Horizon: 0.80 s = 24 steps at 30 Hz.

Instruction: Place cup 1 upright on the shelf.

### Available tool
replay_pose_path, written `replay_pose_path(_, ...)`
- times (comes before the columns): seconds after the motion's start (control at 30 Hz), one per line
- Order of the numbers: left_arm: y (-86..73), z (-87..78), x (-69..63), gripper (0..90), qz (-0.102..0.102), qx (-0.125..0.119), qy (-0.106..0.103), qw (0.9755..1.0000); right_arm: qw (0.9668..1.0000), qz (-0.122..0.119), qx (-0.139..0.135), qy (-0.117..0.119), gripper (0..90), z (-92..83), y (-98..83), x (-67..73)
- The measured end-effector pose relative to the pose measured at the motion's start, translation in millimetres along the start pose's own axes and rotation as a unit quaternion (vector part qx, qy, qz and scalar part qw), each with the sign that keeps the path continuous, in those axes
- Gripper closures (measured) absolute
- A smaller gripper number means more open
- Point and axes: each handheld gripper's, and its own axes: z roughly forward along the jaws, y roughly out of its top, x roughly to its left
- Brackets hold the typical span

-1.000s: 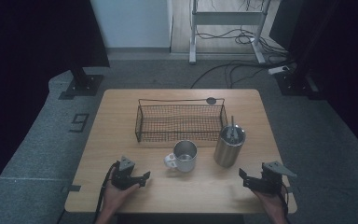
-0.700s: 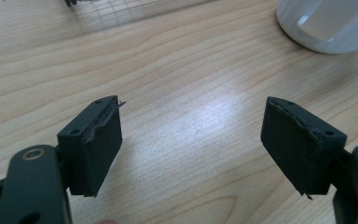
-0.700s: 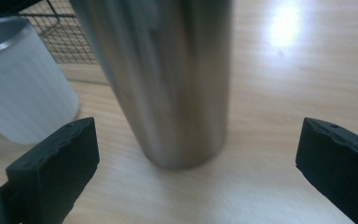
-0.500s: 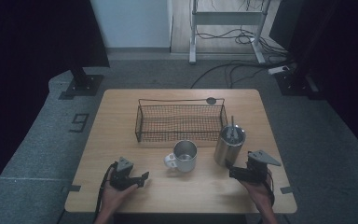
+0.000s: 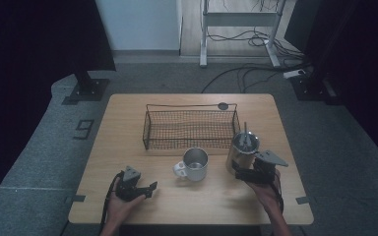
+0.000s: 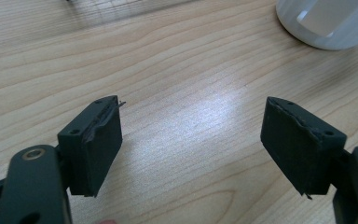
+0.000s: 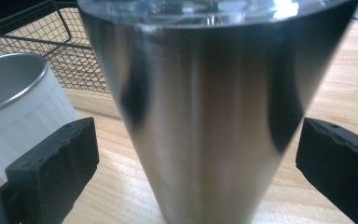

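My right gripper has come in from the table's near right corner over the last sec and now sits at the base of the steel tumbler, jaws spread wide, one either side of the tumbler's wall, pads not yet touching it. In the right gripper view the tumbler stands between the two black pads, w/ gaps on both sides, so nothing is gripped so far.

Largest down: the wooden table; the black wire basket at its middle; the tumbler, upright, just off the basket's near right corner, lid on, w/ a straw sticking up; the white mug just left of it, handle toward me, apart from the tumbler.

My left gripper hasn't budged near the front left edge, jaws apart over bare wood, holding nothing.

What it means, imo: the approach is about done; closing on the tumbler is next. The mug sits close by my left pad, so a nudge is the risk.
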Motion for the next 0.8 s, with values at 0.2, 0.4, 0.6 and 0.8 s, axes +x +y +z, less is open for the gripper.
replay_pose_path(0.2, -0.1, 0.8, 1.3, 21.1, -0.002, 0.001, 0.000, 1.0000, 1.0000, -0.001, 0.000, -0.010, 0.0, 8.2, 1.1, -0.3)
replay_pose_path(0.4, -0.5, 1.8, 0.9, 21.1, -0.001, 0.002, 0.000, 1.0000, 0.9996, -0.006, -0.004, -0.027, 0.0, 18.5, 6.0, 2.1)
replay_pose_path(0.6, -1.1, 1.4, 1.0, 21.2, -0.002, 0.002, 0.001, 1.0000, 0.9993, -0.007, -0.011, -0.034, 0.0, 28.5, 11.2, 2.9)
replay_pose_path(0.8, -1.2, 1.9, 0.4, 21.2, 0.001, 0.004, -0.001, 1.0000, 0.9987, -0.024, -0.013, -0.044, 2.7, 31.8, 9.2, 3.5)
